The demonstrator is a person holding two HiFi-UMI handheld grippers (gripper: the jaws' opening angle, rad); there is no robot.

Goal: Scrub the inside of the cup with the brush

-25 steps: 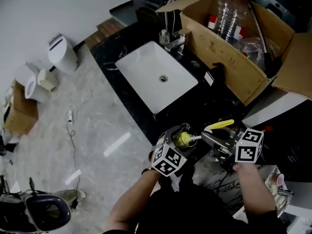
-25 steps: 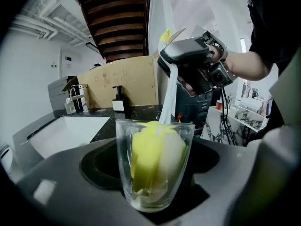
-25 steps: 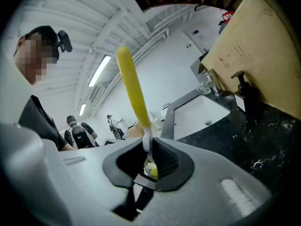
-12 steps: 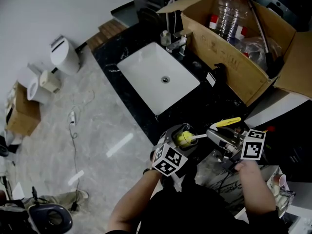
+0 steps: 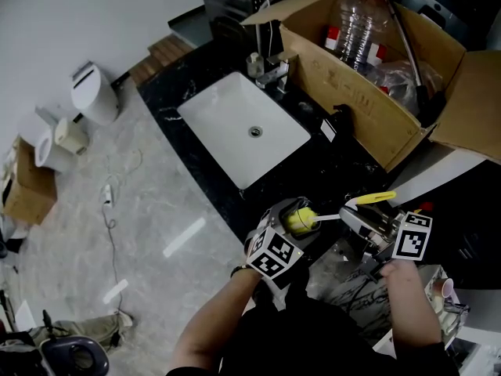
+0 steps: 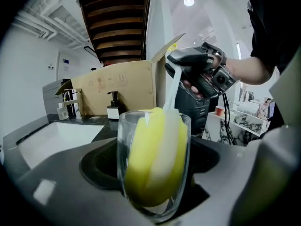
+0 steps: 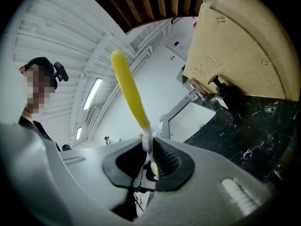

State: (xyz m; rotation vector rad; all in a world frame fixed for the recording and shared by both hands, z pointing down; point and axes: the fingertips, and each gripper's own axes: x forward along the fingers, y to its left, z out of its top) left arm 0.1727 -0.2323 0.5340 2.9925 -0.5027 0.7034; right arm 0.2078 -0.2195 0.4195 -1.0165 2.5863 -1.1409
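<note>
A clear glass cup sits upright between the jaws of my left gripper, which is shut on it. The brush's yellow sponge head fills the inside of the cup. Its white stem runs right to my right gripper, which is shut on the stem just below the yellow handle. In the left gripper view the right gripper hangs just behind the cup.
A white sink is set in the black marble counter, with a faucet behind it. An open cardboard box holds a plastic bottle. A pump bottle stands beside the box.
My right gripper and the brush handle have shifted a little to the right and rolled. The sponge stays inside the cup, and the left gripper keeps its hold.
</note>
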